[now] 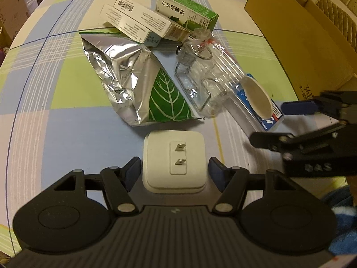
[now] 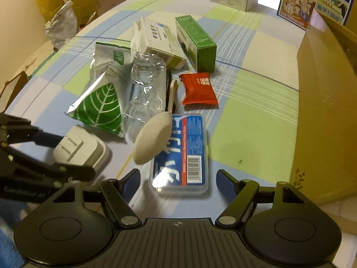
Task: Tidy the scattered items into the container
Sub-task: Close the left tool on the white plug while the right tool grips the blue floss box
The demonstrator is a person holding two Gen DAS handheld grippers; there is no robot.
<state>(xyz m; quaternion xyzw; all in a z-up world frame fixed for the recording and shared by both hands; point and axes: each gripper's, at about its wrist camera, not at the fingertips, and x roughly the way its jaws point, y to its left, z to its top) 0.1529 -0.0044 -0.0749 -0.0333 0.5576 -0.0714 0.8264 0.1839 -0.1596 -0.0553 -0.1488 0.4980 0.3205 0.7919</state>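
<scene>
Clutter lies on a checked tablecloth [image 1: 55, 116] ahead of both grippers. The white plug adapter [image 1: 174, 160] sits between the spread fingers of the left gripper [image 1: 175, 172], prongs facing up, its sides close to the blue pads though contact cannot be told. Only the right wrist view shows the red snack packet [image 2: 198, 89], lying ahead of the right gripper [image 2: 178, 178] beyond the blue-labelled clear case [image 2: 180, 154]; that case rests between the right gripper's wide-spread fingers, untouched. A cream spoon [image 2: 154, 136] leans with its bowl over the case's left edge. Left of the spoon are a crumpled clear plastic wrapper [image 2: 147, 93] and a silver foil bag with a green leaf print [image 2: 100, 109]. Only the left wrist view shows a wire frame inside the wrapper. Farther ahead stand a green carton [image 2: 196, 44] and white medicine boxes [image 1: 142, 22]. The brown cardboard box [image 2: 323, 102] rises to the right gripper's right.
</scene>
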